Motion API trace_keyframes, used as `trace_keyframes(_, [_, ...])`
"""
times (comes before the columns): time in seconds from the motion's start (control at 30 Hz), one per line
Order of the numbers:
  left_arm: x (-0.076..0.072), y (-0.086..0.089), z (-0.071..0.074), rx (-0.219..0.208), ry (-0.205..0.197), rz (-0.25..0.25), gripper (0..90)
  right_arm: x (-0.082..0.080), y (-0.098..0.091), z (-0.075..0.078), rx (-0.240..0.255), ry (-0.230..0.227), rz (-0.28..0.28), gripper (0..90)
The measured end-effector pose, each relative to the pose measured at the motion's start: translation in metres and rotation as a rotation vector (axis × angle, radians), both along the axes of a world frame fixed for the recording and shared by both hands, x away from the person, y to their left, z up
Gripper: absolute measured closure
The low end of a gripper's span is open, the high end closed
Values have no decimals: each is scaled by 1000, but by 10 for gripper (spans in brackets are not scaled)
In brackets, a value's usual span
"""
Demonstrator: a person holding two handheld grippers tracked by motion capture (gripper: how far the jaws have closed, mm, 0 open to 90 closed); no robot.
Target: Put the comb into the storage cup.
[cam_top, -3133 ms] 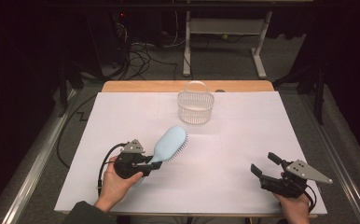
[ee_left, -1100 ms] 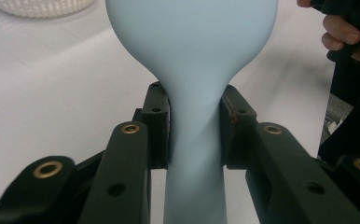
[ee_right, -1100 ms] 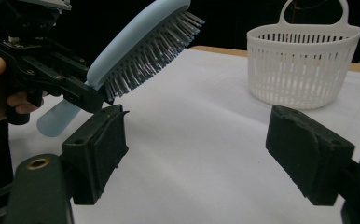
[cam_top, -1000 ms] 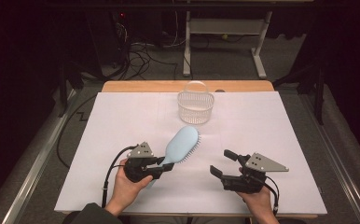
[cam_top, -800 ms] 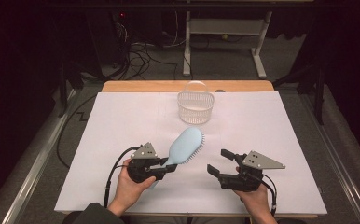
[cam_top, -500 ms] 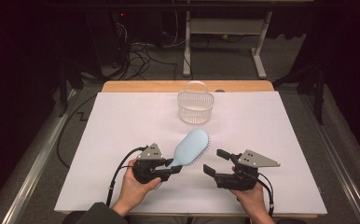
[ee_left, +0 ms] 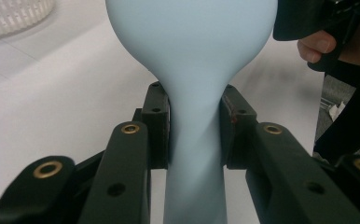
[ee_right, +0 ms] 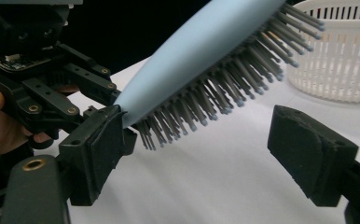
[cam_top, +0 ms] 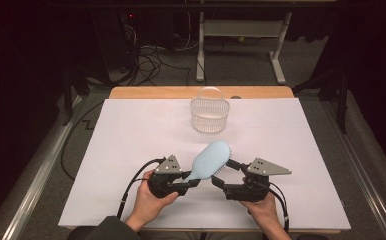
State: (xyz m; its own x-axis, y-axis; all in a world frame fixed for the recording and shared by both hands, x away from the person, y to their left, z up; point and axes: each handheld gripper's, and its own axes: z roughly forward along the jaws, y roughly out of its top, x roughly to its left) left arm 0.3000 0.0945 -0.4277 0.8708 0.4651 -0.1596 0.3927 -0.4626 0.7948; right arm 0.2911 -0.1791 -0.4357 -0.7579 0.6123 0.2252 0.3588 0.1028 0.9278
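Observation:
A light blue hairbrush (cam_top: 211, 159) with grey bristles is held off the white table, head tilted up and to the right. My left gripper (cam_top: 191, 182) is shut on its narrow handle; in the left gripper view both pads (ee_left: 159, 126) press the hairbrush's neck (ee_left: 192, 70). My right gripper (cam_top: 224, 174) is open just right of the brush head. In the right gripper view the bristled head (ee_right: 206, 42) slants above the gap of the right gripper (ee_right: 201, 149), its left pad close under the bristles, touching nothing I can make out.
A white plastic basket (cam_top: 209, 120) with a raised handle stands at the table's far middle, also seen as the basket (ee_right: 341, 60) behind the brush. A white sheet (cam_top: 131, 135) covers the table. Cables and a desk frame lie on the floor beyond.
The left gripper has carried the brush to the right, and the right gripper has edged left, so the brush head now sits at the right gripper's open jaws.

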Motion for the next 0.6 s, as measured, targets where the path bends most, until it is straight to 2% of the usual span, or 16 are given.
trace_keyframes(0.23, [-1,-4,-1,4,-3,-7,691,4,15,0,2,11,32,194])
trace_keyframes(0.47, [-1,-6,1,6,-8,-12,691,6,22,0,7,25,24,195])
trace_keyframes(0.6, [-1,-7,1,-11,0,-19,690,8,23,0,20,39,24,206])
